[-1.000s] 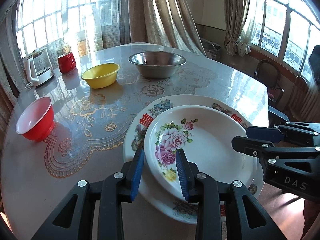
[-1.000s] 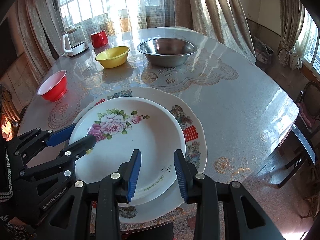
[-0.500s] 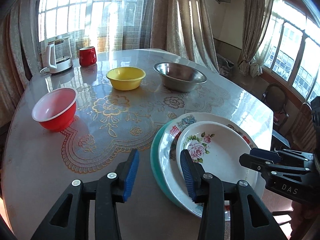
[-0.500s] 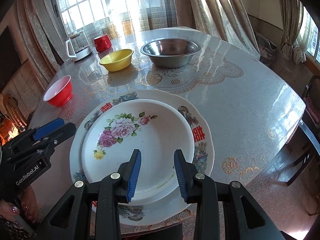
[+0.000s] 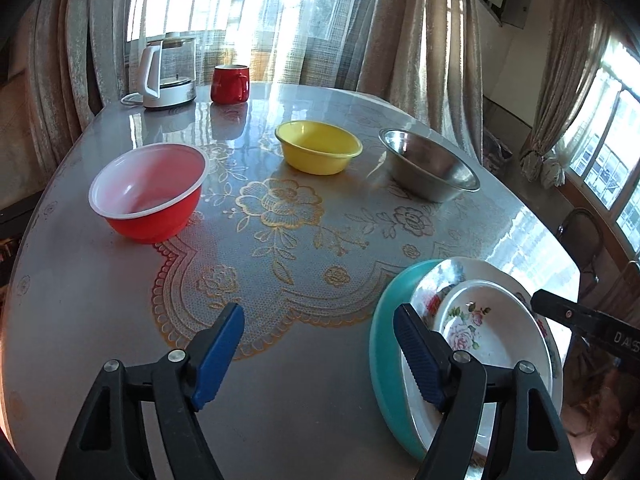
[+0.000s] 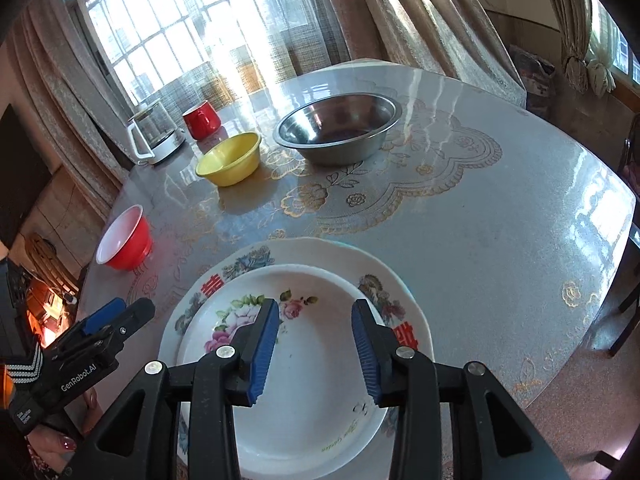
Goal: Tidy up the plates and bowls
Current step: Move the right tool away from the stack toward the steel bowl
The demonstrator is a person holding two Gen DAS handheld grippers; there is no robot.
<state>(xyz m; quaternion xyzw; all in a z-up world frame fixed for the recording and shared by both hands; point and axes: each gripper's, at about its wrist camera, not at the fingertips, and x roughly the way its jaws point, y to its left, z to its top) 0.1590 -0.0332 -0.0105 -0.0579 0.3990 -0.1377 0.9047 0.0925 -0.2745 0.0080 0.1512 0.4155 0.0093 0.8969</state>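
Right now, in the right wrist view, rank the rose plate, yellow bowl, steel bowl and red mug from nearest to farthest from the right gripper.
1. Rose plate, directly under the right gripper.
2. Yellow bowl, beyond it, to the left.
3. Steel bowl, far centre; close to the yellow bowl's range.
4. Red mug, far left, by the kettle.

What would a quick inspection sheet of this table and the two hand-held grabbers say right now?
Surface: round glossy table with a gold-patterned lace mat.
Job's things: small white rose-print plate on a larger white floral plate on a teal plate, stacked at the near edge; red plastic bowl, yellow plastic bowl and stainless steel bowl stand apart.
Clutter: white electric kettle and red mug at the far edge.
Grippers: left gripper open, empty, beside the stack; right gripper open, empty, above the rose-print plate.
Cables: nothing seen.
Surroundings: curtained windows, chairs.
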